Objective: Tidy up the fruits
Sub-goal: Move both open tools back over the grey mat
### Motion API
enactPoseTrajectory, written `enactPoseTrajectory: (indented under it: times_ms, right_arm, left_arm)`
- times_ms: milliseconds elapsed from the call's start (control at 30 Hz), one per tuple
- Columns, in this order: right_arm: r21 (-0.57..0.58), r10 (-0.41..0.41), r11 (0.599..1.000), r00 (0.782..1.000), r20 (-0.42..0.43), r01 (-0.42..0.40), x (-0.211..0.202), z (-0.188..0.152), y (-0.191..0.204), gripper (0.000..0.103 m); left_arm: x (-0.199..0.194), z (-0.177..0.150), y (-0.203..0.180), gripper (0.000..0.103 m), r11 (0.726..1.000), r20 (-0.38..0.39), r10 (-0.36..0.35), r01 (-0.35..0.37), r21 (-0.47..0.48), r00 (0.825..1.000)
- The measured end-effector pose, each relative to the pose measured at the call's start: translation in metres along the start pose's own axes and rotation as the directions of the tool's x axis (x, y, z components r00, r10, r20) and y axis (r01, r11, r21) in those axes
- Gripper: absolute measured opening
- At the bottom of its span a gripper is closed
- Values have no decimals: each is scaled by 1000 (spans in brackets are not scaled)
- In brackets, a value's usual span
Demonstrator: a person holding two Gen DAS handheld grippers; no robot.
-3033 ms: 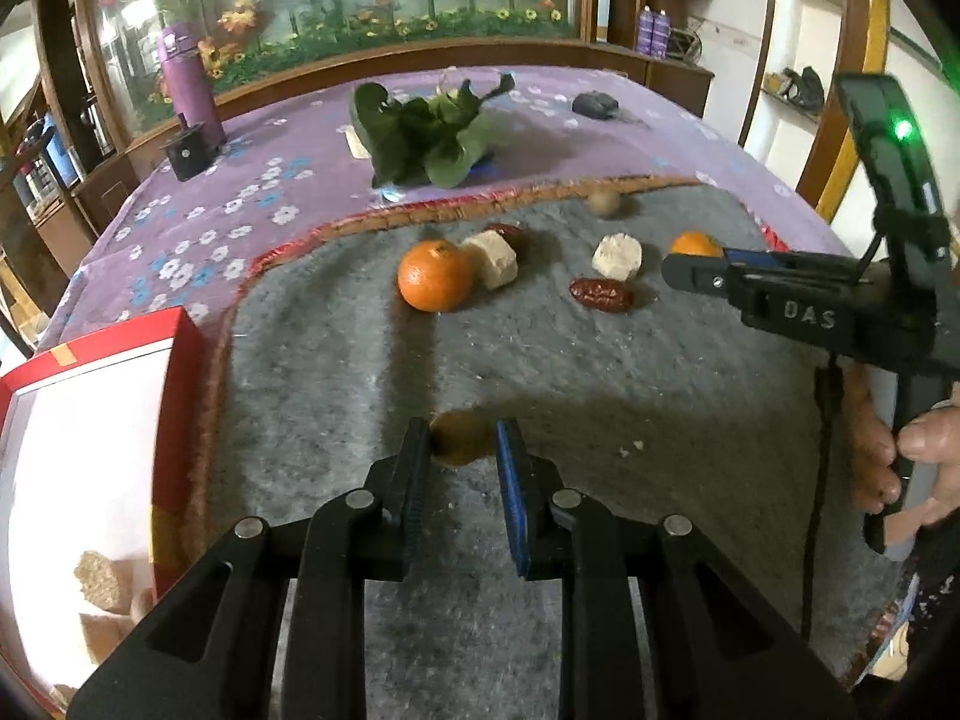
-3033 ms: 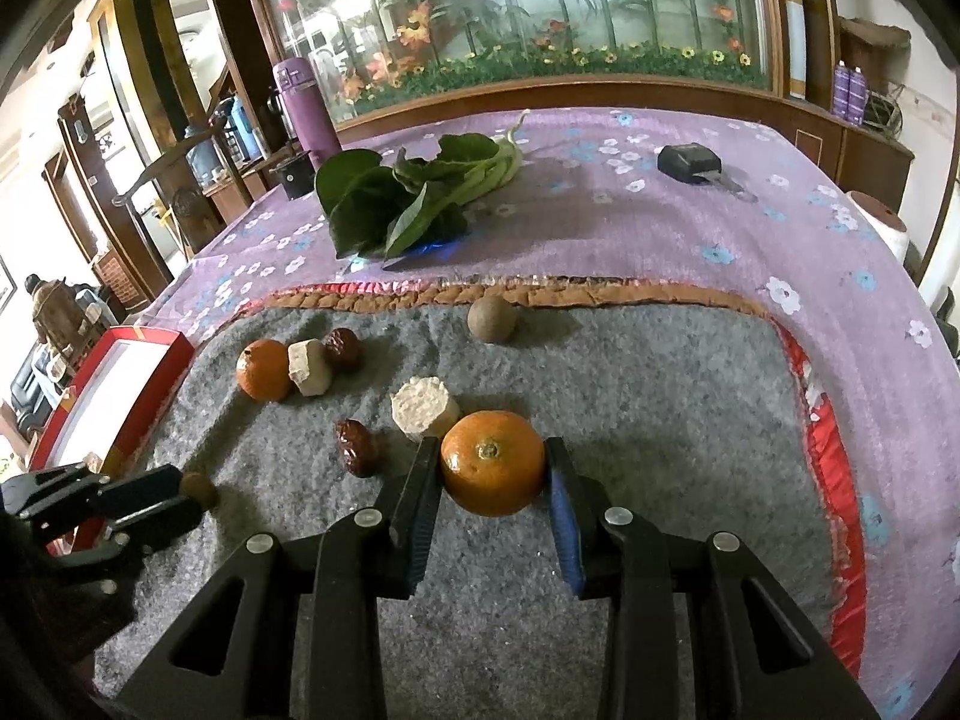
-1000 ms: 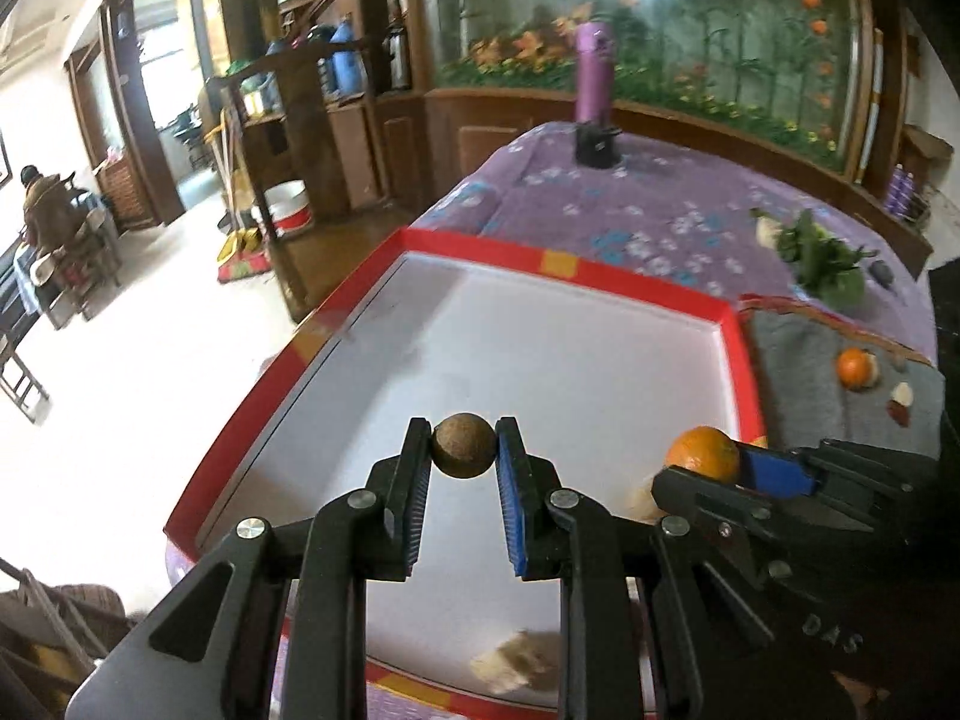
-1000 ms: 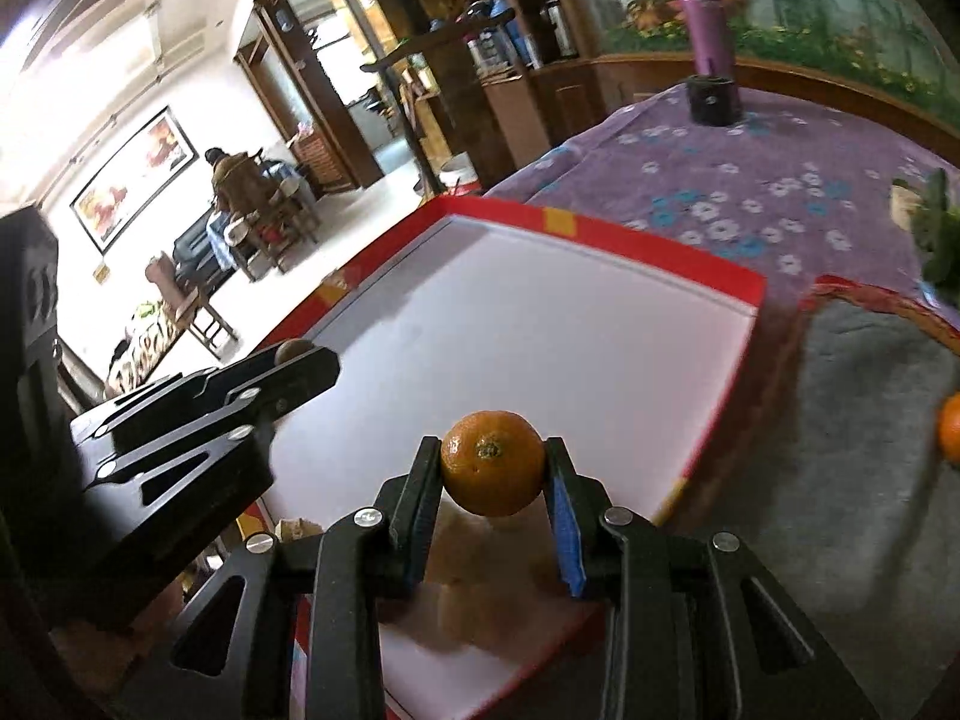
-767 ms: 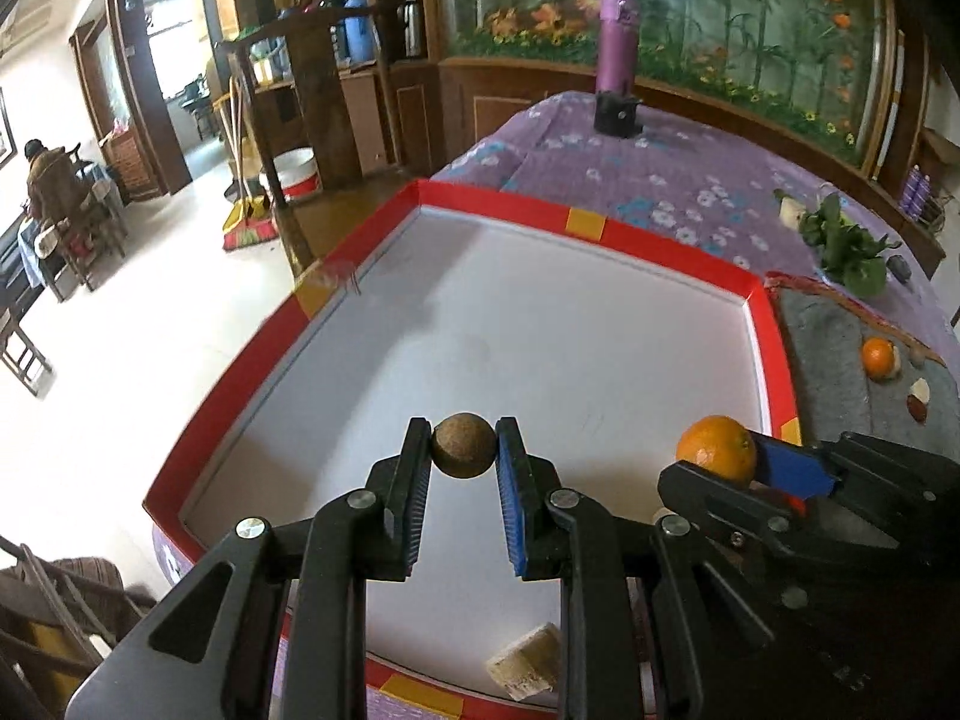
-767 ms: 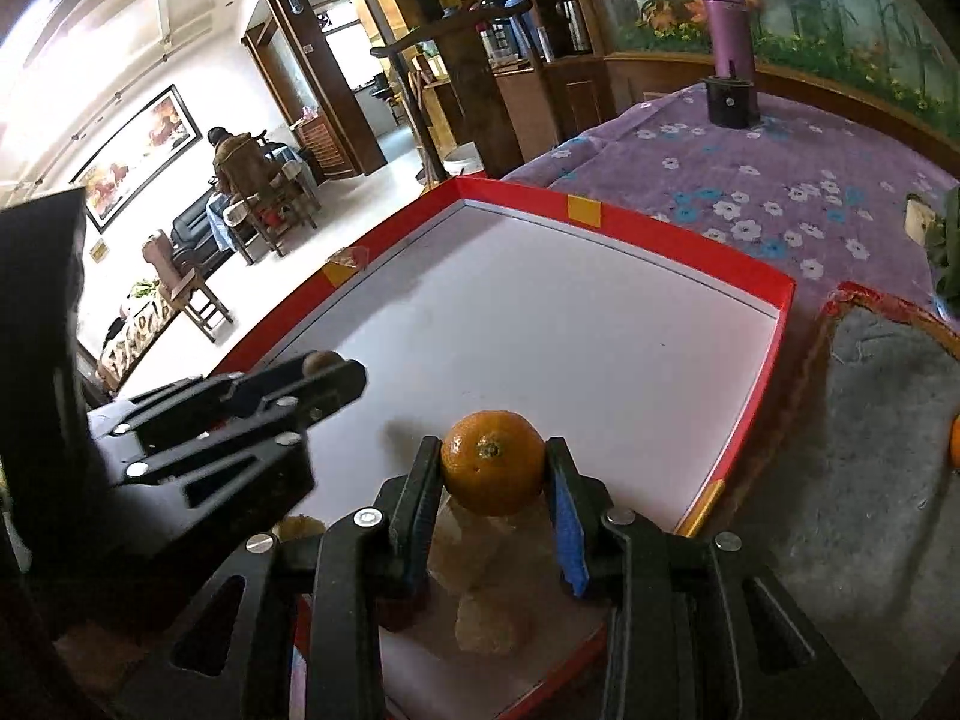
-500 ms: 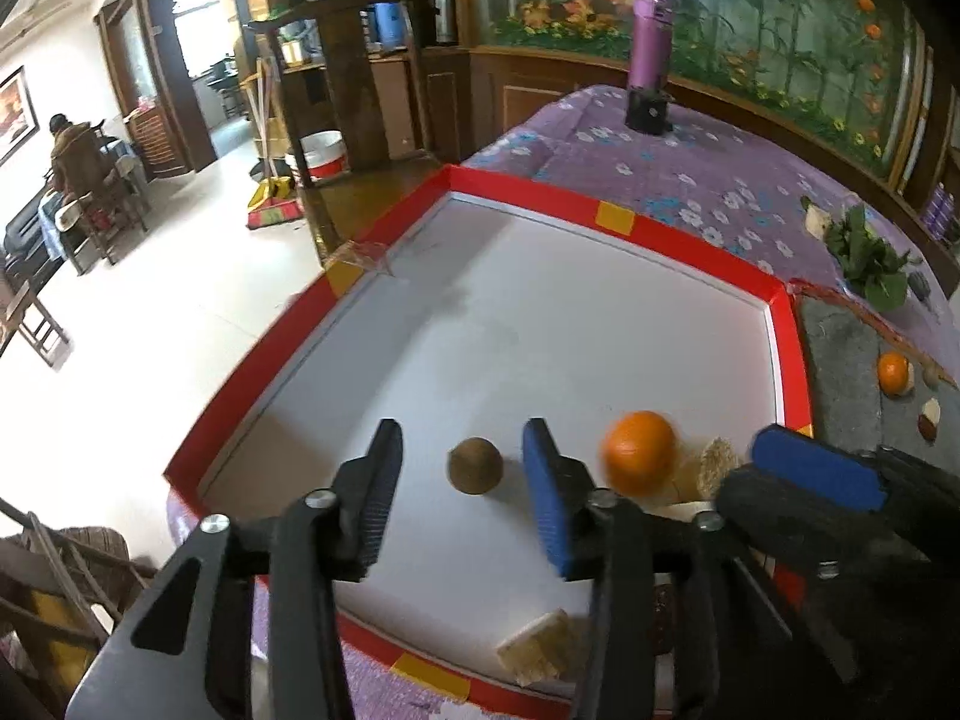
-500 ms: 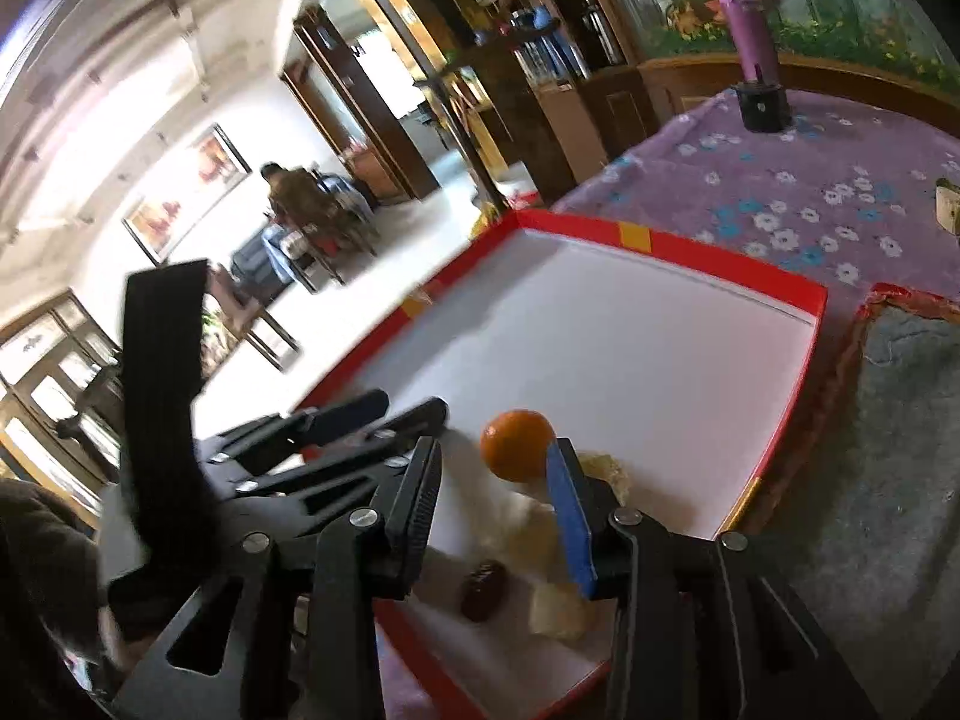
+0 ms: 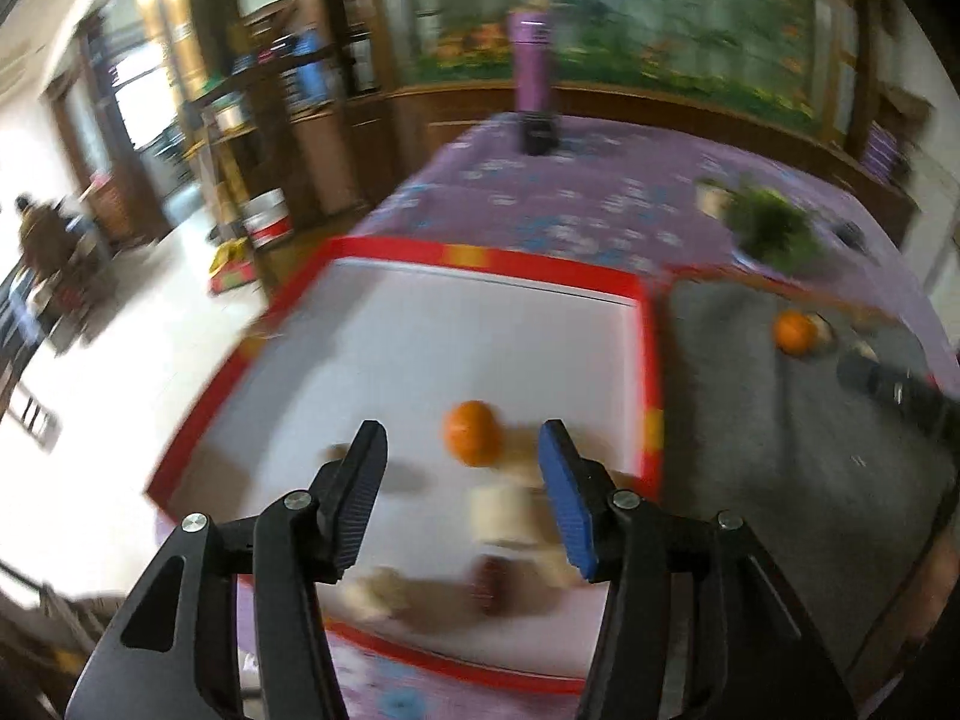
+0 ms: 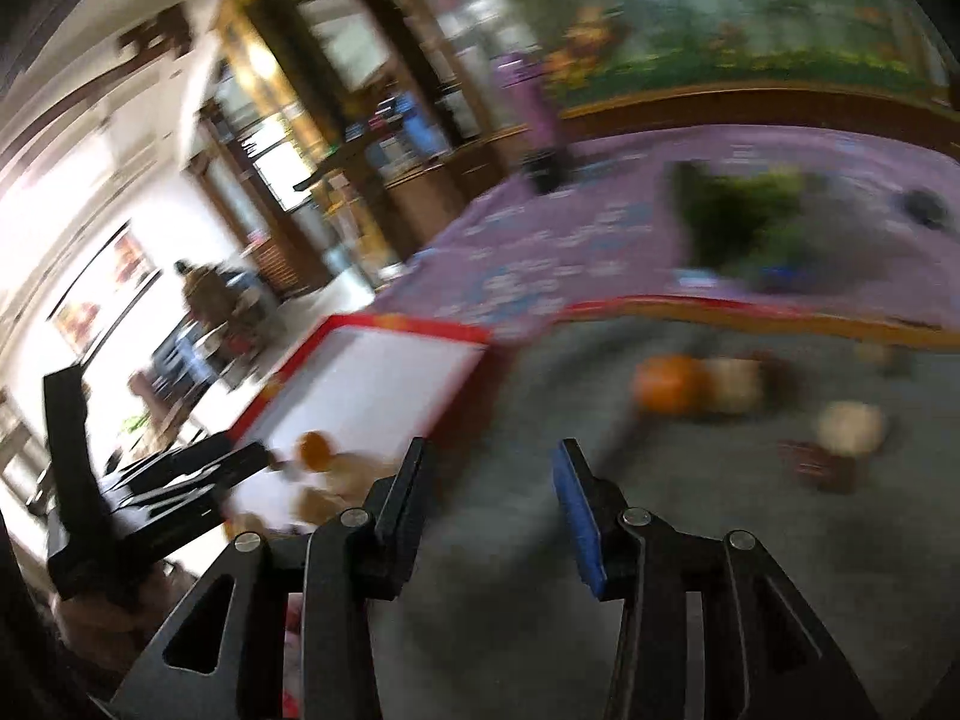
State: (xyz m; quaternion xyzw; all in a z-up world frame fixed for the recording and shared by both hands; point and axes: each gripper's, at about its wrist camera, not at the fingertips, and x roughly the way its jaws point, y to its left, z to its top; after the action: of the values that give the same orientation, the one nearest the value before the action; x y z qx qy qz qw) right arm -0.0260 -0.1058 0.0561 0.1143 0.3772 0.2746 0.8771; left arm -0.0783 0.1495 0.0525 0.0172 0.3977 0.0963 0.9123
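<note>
A purple floral cloth covers the table (image 9: 600, 192), and a grey felt mat (image 10: 690, 528) lies over its near part. At the mat's left edge sits a shallow red-rimmed tray with a white floor (image 9: 480, 261). In it lie one round orange (image 9: 472, 433), some pale, blurred chunks and a dark reddish piece.

On the mat, well apart from the tray, a second round orange (image 10: 666, 385) rests just beside a pale chunk, with another pale chunk and a dark piece nearer the right side.

The left gripper (image 9: 461, 480) hangs over the tray, fingers spread wide and empty. The right gripper (image 10: 489, 501) is over the mat, fingers also spread and empty. The mat's orange lies ahead of it and to its right, so the right hand looks nearer for the next pick.
</note>
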Motion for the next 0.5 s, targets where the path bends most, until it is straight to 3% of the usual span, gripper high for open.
enactPoseTrajectory:
  times_ms: [200,367,500]
  right_arm:
    - [20,-199,980,980,-30,200,-42,-13,-73,44]
    - [28,-269,962,959,-88,273,-41,-14,-107,44]
    - [14,-300,953,950,-86,302,-23,-1,-105,44]
  left_arm:
    - [2,-3,-71,52,981,-30,-99,103,163,995]
    - [6,-4,-113,52,956,-76,-158,172,239,985]
    - [1,2,-131,52,944,-88,-188,204,260,978]
